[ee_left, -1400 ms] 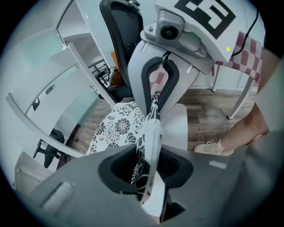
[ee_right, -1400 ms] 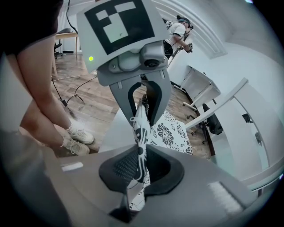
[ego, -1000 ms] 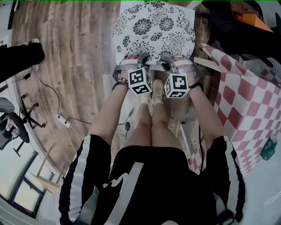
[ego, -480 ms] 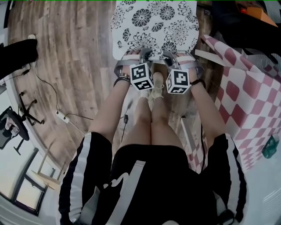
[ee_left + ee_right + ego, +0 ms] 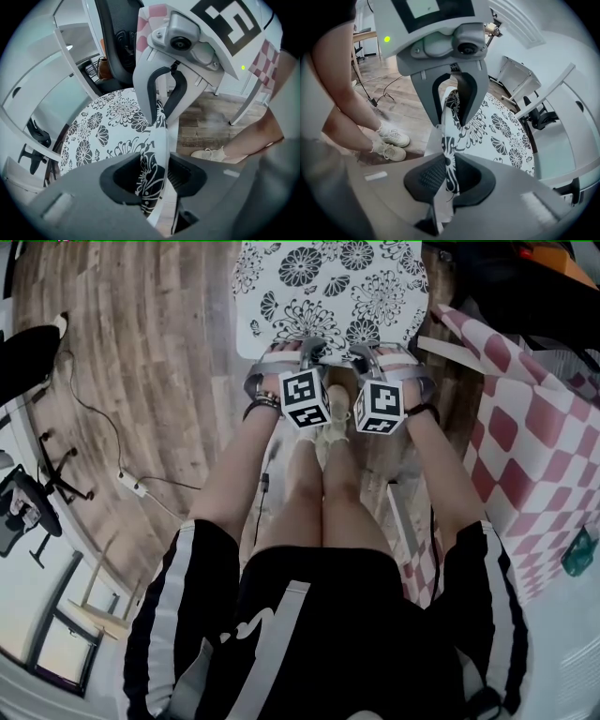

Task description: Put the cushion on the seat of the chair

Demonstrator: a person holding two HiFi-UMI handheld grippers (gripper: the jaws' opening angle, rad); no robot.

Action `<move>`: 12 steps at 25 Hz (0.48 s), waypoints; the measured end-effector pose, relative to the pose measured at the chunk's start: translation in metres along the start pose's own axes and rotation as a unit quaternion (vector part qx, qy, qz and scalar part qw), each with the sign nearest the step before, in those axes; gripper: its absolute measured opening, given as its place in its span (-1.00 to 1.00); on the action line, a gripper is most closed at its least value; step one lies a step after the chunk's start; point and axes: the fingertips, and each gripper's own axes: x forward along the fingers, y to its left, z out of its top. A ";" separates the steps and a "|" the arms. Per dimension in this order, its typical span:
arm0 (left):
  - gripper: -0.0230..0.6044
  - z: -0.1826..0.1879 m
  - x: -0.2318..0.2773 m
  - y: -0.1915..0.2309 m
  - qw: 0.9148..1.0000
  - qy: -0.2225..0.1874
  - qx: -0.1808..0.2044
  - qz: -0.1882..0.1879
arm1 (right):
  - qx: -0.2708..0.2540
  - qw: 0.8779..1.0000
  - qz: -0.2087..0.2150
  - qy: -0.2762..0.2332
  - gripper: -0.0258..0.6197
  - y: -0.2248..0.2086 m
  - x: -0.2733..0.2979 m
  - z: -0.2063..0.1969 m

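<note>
Both grippers have pushed forward with the cushion since a second ago. It now sits higher in the head view, far edge cropped. I see it spread flat, black-and-white floral; whatever bears it is hidden beneath.

The left gripper and right gripper meet the cushion's near edge side by side. The head view doesn't show the jaws; the gripper views do.
- **Left gripper view:** jaws have just been opening to a middling gap, with the cushion edge sitting loose between them.
- **Right gripper view:** jaws nearly together, pinching the cushion edge tight.

The left gripper view shows a black office chair just behind the cushion, where the head view gives only a dark mass. The right gripper view shows both pale shoes on the wood floor, just short of the cushion. The head view lays out the red-checked cloth right of the cushion and a power strip well to its left.
</note>
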 end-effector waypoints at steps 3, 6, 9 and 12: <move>-0.40 0.000 0.001 -0.005 1.000 0.002 -0.002 -0.007 | 0.007 1.000 0.014 0.003 -0.78 0.007 0.003 -0.003; -0.28 -0.001 0.004 -0.009 1.000 0.005 -0.007 -0.013 | 0.015 0.999 0.035 0.007 -0.63 0.016 0.006 -0.006; -0.12 -0.006 0.007 -0.015 1.000 0.012 -0.016 -0.024 | 0.022 0.998 0.054 0.013 -0.48 0.024 0.009 -0.007; -0.02 -0.009 0.008 -0.020 0.999 0.018 -0.019 -0.035 | 0.038 0.997 0.071 0.017 -0.31 0.031 0.010 -0.009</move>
